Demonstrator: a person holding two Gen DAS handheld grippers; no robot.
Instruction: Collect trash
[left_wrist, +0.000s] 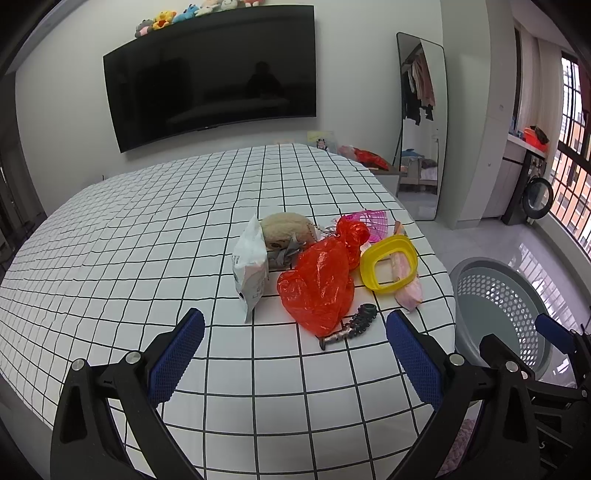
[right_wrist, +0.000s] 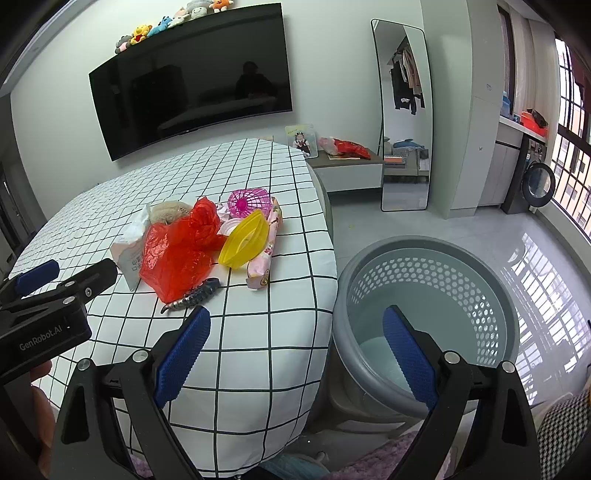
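Bare bedsheet (left_wrist: 229, 387) before trash pile (left_wrist: 317, 280) (items touching, overlapping); basket (right_wrist: 424, 295) mouth unobstructed.

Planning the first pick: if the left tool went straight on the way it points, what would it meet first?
Probably the red plastic bag, lying between the open fingers of the left tool, unless the dark toy beside it comes first. Depth is uncertain; bare bedsheet lies before both.
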